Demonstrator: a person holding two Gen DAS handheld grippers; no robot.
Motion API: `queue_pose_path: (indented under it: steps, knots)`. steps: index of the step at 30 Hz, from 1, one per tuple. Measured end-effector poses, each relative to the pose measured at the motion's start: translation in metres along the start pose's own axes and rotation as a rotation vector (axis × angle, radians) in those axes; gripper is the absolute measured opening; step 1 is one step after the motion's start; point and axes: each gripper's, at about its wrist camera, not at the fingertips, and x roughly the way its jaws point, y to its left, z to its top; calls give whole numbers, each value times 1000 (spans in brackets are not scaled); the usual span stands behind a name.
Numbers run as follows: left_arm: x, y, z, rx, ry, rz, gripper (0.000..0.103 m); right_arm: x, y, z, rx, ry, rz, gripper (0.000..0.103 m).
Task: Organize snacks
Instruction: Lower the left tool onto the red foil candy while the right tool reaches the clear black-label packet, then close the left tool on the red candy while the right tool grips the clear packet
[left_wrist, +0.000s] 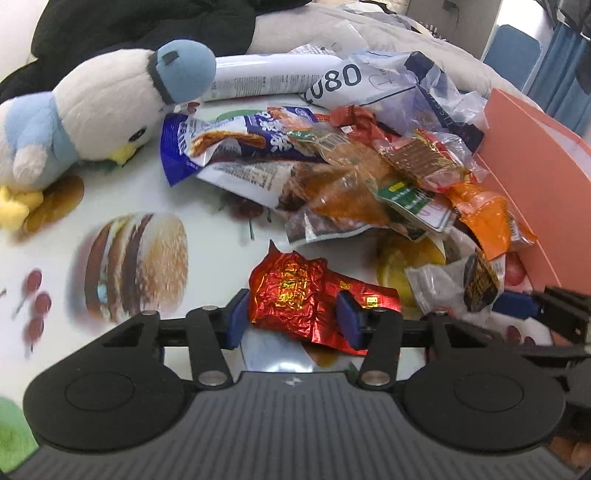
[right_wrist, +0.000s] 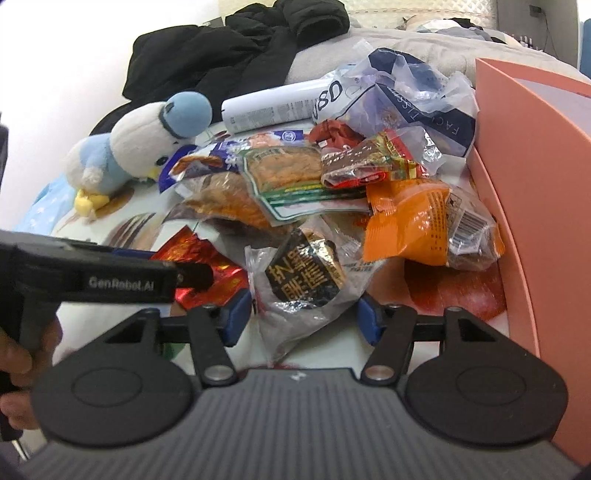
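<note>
**Two packets, one grip each**

The left gripper (left_wrist: 293, 319) has its jaws around the red foil packet (left_wrist: 295, 291), which lies near, left of the snack pile (left_wrist: 369, 177); whether the pads press it I cannot tell. The right gripper (right_wrist: 303, 319) stands spread around the clear packet (right_wrist: 306, 280), not touching. Close gently, lift straight, and avoid pulling neighbours toward the pink box (right_wrist: 535, 184).

Crinkled red foil packet (left_wrist: 314, 299) lies flat — beside the heaped snack packets (left_wrist: 369, 173).
</note>
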Motion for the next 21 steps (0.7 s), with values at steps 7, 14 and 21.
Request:
queue_pose_path:
  steps: [7,14,21]
  knots:
    - [-30,-5,-26,-59,17,-10,42,-29,8,-21,-16,23,-8,62]
    - [-64,-20,-63,-75,37,-8,42,-62,14,-44,-37,29,-30,56]
    - [-98,-36,-89,-124,14,4,41,-88,16,-62,-38,30,-49,46]
